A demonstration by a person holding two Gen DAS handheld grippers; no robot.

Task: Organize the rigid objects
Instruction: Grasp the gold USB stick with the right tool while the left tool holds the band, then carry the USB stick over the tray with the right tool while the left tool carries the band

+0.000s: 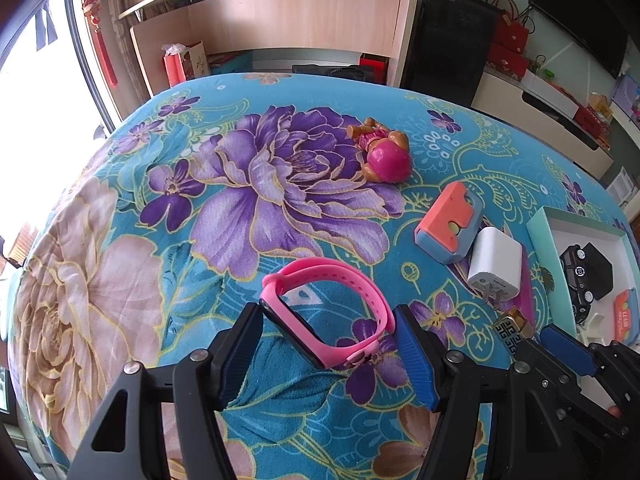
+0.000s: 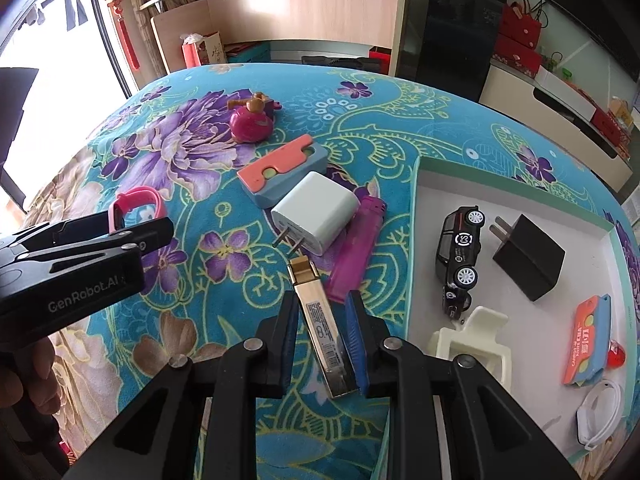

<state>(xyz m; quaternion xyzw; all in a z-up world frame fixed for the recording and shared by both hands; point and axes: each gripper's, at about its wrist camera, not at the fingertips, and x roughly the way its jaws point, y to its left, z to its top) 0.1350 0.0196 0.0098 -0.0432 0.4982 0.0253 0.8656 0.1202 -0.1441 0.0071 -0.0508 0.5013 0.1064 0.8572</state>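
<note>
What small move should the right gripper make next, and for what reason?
Probably lift the gold lighter a little and carry it right, toward the tray. The right gripper has its jaws shut on it, while the toy car and black charger already lie in the tray.

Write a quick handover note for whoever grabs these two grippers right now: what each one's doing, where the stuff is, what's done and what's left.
Right gripper: shut on the gold lighter.
Left gripper: fingers either side of the pink watch band; contact unclear.
In the tray: toy car, black charger, cream clip, orange case.
Left on the cloth: white charger, purple lighter, another orange case, doll.
</note>
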